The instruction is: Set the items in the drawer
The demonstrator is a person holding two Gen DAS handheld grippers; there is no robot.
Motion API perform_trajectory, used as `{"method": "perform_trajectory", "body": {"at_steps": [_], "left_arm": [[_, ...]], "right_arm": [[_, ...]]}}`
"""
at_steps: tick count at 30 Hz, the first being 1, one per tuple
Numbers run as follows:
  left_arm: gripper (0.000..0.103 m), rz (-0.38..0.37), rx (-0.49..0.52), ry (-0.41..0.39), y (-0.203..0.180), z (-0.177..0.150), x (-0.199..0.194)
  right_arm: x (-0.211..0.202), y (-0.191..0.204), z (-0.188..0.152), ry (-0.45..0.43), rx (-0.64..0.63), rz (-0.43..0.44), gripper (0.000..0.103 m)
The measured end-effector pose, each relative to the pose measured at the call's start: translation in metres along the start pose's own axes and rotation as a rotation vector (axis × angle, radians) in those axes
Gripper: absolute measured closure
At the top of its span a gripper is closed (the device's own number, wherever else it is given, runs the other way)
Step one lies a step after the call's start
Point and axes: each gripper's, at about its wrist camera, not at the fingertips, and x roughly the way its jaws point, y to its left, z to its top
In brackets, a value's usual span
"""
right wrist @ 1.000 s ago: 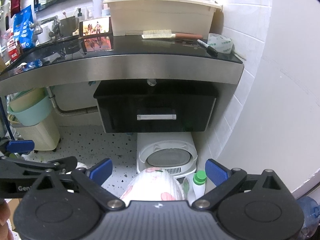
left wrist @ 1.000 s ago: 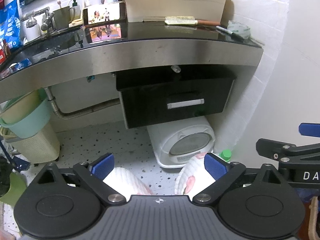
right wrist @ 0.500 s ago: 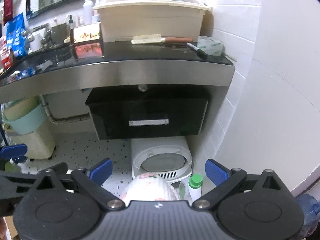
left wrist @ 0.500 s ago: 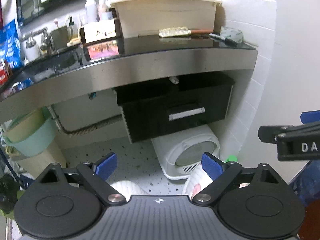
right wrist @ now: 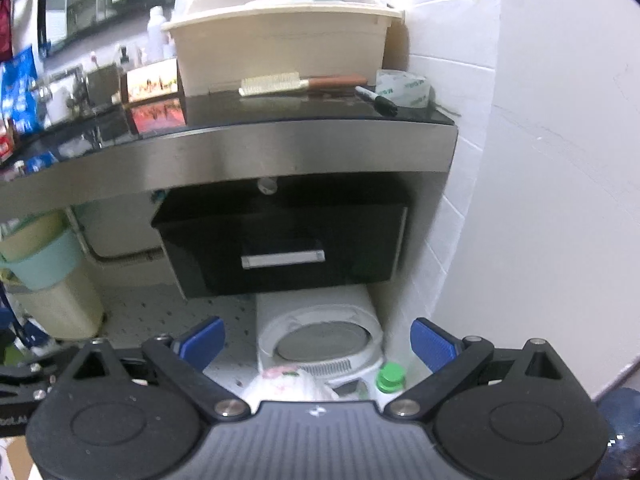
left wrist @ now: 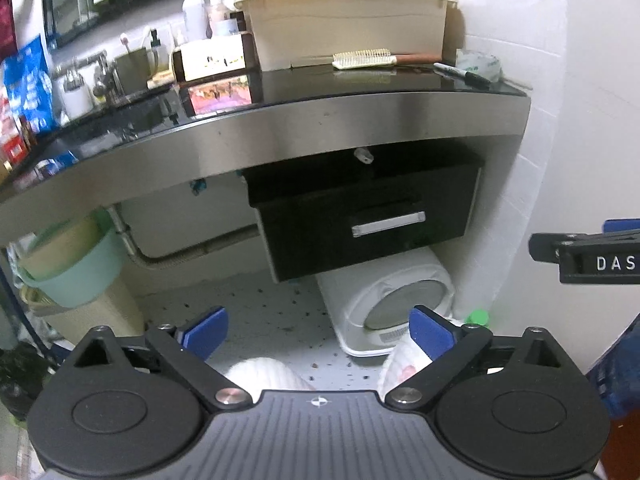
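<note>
A black drawer (left wrist: 368, 224) with a silver handle (left wrist: 388, 224) hangs shut under the steel-edged counter (left wrist: 280, 136); it also shows in the right wrist view (right wrist: 284, 248). On the counter lie a hairbrush (left wrist: 376, 59), a black marker (left wrist: 460, 74) and a tape roll (left wrist: 480, 65); the right wrist view shows the hairbrush (right wrist: 296, 82), marker (right wrist: 378, 98) and tape roll (right wrist: 404, 88) too. My left gripper (left wrist: 318, 330) is open and empty, well in front of the drawer. My right gripper (right wrist: 318, 340) is open and empty, also short of the drawer.
A cream tub (left wrist: 348, 24) stands on the counter behind the brush. A white round-fronted appliance (left wrist: 396, 300) and a green-capped bottle (right wrist: 390, 378) sit on the floor under the drawer. A teal basin (left wrist: 76, 272) is at the left. The white wall (right wrist: 560, 160) is at the right.
Both grippers have risen and moved nearer the counter; the drawer and countertop items look larger. The slippered feet below show less. Both grippers stay open.
</note>
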Motion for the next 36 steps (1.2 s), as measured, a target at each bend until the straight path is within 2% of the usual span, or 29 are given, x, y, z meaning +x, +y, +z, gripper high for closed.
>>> {"method": "perform_trajectory", "body": {"at_steps": [8, 11, 17, 27, 36], "left_arm": [[0.004, -0.069, -0.020, -0.010, 0.007, -0.003, 0.002], [0.004, -0.100, -0.045, -0.008, 0.011, -0.004, 0.003], [0.004, -0.068, -0.023, -0.017, 0.009, -0.008, 0.006], [0.004, -0.072, -0.002, -0.014, 0.003, -0.017, 0.009], [0.004, -0.065, -0.019, 0.004, 0.007, -0.019, 0.014]], "right_arm": [[0.023, -0.006, -0.006, -0.038, -0.081, -0.040, 0.003], [0.030, -0.007, -0.006, -0.057, -0.091, -0.007, 0.003], [0.053, -0.002, 0.004, -0.064, -0.147, 0.040, 0.003], [0.093, 0.006, 0.021, -0.074, -0.240, 0.117, 0.003], [0.149, 0.033, 0.031, -0.033, -0.465, 0.248, 0.003]]}}
